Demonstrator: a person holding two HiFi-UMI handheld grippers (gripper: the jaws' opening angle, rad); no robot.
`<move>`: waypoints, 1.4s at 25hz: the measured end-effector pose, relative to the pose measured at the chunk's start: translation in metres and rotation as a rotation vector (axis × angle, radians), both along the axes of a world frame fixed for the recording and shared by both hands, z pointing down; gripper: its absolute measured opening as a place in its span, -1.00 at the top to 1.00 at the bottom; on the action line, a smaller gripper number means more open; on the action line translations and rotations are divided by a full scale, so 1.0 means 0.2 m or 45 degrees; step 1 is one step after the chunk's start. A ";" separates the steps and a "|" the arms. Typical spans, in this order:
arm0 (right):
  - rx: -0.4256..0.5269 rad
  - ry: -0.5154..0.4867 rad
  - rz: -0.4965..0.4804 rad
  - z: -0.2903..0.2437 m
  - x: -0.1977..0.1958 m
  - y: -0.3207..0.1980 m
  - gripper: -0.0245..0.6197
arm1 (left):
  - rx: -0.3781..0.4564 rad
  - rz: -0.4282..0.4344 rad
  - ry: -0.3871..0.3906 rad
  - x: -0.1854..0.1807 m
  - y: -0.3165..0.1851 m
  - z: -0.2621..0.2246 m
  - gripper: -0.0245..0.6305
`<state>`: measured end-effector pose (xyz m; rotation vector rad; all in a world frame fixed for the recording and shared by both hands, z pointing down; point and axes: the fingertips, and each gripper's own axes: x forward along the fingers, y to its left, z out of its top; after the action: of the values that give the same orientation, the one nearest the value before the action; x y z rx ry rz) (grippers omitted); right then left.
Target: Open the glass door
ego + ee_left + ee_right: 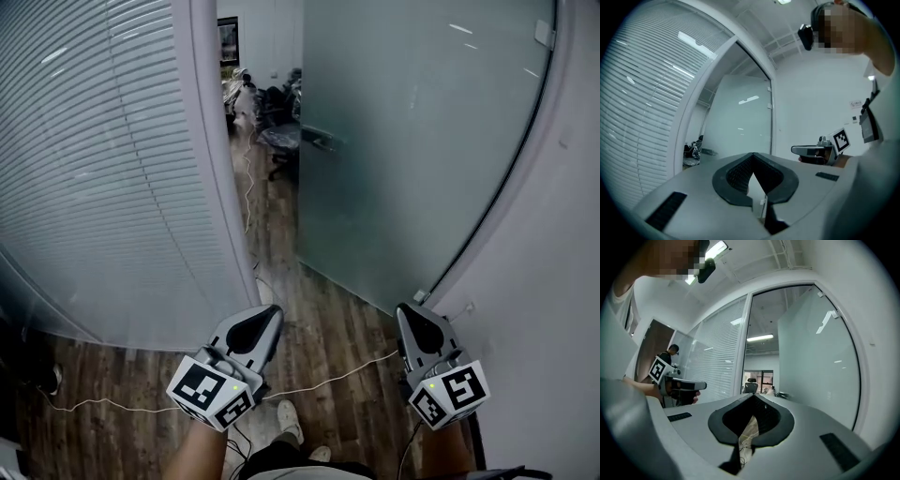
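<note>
The frosted glass door (412, 141) stands ajar, swung away from me, with a metal handle (319, 139) on its left edge. It also shows in the left gripper view as the pale door (738, 122) and in the right gripper view as the door (815, 366). My left gripper (272, 311) is held low, facing the gap beside the white door post (211, 141). My right gripper (405, 309) is level with it, in front of the door's lower right corner. Both are well short of the door. Each has its jaws together and holds nothing, as the left gripper (753, 154) and right gripper (753, 395) show.
A glass wall with white blinds (94, 159) curves along the left. A plain white wall (553, 309) closes the right. Office chairs (281, 141) stand in the room beyond the opening. A thin white cable (328, 377) trails over the wooden floor near my feet.
</note>
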<state>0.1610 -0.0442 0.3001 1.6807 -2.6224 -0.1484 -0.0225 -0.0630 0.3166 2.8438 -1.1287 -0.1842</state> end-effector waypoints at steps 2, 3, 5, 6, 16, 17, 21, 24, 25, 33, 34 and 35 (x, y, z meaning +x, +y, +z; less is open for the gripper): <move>-0.015 0.009 0.001 -0.02 -0.01 0.06 0.92 | -0.017 0.003 -0.008 -0.01 0.05 -0.02 0.93; -0.018 0.014 0.005 -0.03 -0.02 0.08 0.92 | -0.023 0.007 -0.012 -0.01 0.07 -0.02 0.93; -0.015 0.016 0.016 -0.04 -0.03 0.12 0.92 | -0.026 0.019 -0.018 -0.02 0.11 -0.03 0.93; -0.011 0.017 0.020 -0.05 -0.04 0.13 0.92 | -0.025 0.025 -0.020 -0.03 0.12 -0.03 0.93; 0.019 0.042 0.092 -0.07 -0.28 0.24 0.92 | 0.020 0.094 -0.022 -0.22 0.14 -0.10 0.93; 0.025 0.042 0.103 -0.07 -0.31 0.25 0.92 | 0.026 0.100 -0.017 -0.25 0.15 -0.11 0.93; 0.037 0.046 0.134 -0.03 -0.42 0.29 0.92 | 0.027 0.126 0.016 -0.37 0.16 -0.09 0.93; 0.041 0.054 0.151 -0.01 -0.47 0.32 0.92 | 0.054 0.128 0.017 -0.44 0.16 -0.08 0.93; 0.043 0.057 0.156 -0.01 -0.48 0.32 0.92 | 0.067 0.129 0.010 -0.45 0.17 -0.08 0.93; 0.041 0.049 0.164 0.00 -0.44 0.34 0.92 | 0.075 0.141 -0.016 -0.39 0.20 -0.06 0.93; 0.039 0.049 0.162 0.00 -0.44 0.35 0.92 | 0.074 0.140 -0.016 -0.39 0.20 -0.06 0.93; 0.038 0.050 0.162 -0.01 -0.43 0.35 0.92 | 0.073 0.140 -0.015 -0.39 0.21 -0.07 0.93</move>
<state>0.0741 0.0252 0.2987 1.8279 -2.4887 -0.2166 -0.1003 -0.0218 0.3028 2.9512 -0.9815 -0.1959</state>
